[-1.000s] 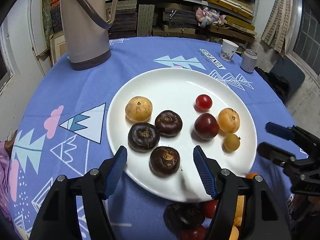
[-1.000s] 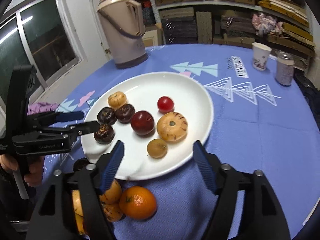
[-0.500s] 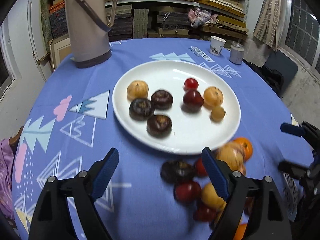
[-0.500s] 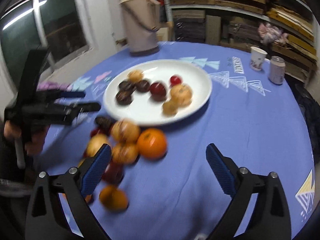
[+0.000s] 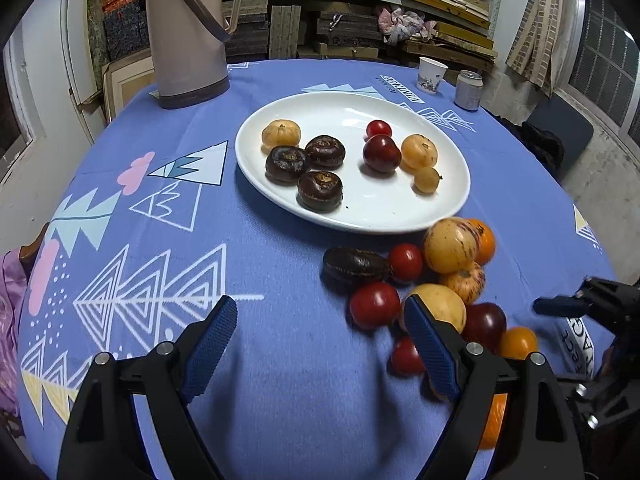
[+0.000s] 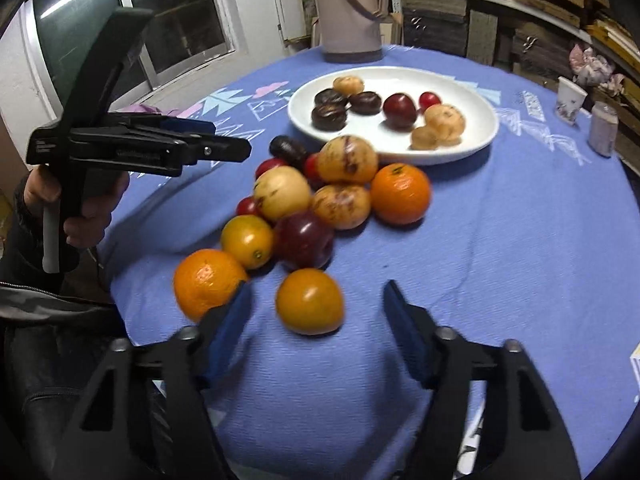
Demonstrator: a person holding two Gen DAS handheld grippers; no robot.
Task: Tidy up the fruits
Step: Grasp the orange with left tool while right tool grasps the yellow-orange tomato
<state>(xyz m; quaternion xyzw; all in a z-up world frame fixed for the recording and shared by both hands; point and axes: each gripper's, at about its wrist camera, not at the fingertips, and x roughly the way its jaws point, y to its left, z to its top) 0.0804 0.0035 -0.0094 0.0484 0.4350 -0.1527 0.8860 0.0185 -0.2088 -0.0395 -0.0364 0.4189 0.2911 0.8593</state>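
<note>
Right hand-held gripper (image 6: 318, 322), spread wide, flanks an orange (image 6: 310, 301).

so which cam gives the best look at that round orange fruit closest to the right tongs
The right wrist view. The round orange fruit lies in the open on the blue patterned tablecloth, just ahead of the open right tongs, slightly motion-blurred. In the left wrist view I cannot pick it out with certainty among the fruits partly hidden behind the left tongs.
</note>
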